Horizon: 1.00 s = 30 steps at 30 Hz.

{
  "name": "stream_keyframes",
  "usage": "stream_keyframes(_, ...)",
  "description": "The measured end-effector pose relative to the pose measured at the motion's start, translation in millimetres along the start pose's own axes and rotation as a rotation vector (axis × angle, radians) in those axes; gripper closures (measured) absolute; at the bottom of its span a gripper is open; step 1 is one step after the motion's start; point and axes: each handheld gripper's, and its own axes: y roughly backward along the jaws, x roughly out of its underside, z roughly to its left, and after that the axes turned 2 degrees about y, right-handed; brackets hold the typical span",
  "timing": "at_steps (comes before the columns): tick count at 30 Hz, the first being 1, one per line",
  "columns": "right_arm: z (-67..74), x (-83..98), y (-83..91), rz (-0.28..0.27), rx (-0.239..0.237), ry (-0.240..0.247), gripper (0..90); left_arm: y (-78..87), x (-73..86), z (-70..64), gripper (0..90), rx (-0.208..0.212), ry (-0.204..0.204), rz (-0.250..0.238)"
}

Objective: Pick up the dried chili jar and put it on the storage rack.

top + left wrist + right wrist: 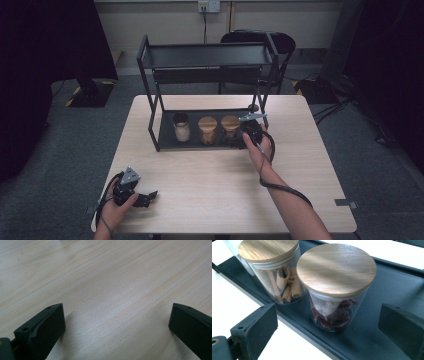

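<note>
From the high view, a black two-tier rack (150, 107) stands at the far middle of a pale wooden table (210, 180). Three glass jars stand upright in a row along its bottom shelf, the row running left to right. The right gripper (243, 134), held in the person's right hand, sits just in front of the rightmost jar (230, 128). The left gripper (148, 197) rests low near the table's front left corner, well apart from the rack. In the left gripper view, its jaws stand wide apart over bare wood, holding nothing. In the right gripper view, the jaws gape wide, empty, either side of a wooden-lidded jar of dark red pieces (335, 290), not touching it; a jar of cinnamon sticks (275, 272) stands just beside.
</note>
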Motion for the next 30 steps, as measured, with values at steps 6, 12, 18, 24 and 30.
stream_keyframes(6, 3.7, 3.1, 5.6, -0.005, -0.014, 0.011, 1.3, 0.0, 0.0, 0.0, 0.2, 0.0, 0.0, 0.0)
stream_keyframes(12, 5.7, 8.9, 7.7, 0.008, -0.033, 0.006, 1.4, 0.0, 0.0, 0.0, 0.2, 0.0, 0.0, 0.0)
stream_keyframes(18, 8.2, 12.1, 10.4, 0.005, -0.043, 0.007, 1.3, 0.0, 0.0, 0.0, 0.2, 0.0, 0.0, 0.0)
stream_keyframes(24, 12.4, 14.7, 14.0, 0.003, -0.056, 0.022, 1.5, 0.0, 0.0, -0.1, 0.2, 0.001, 0.002, 0.0)
stream_keyframes(30, 13.2, 19.1, 18.7, 0.01, -0.058, 0.035, 1.6, 0.0, 0.0, 0.0, 0.2, 0.0, 0.0, 0.0)
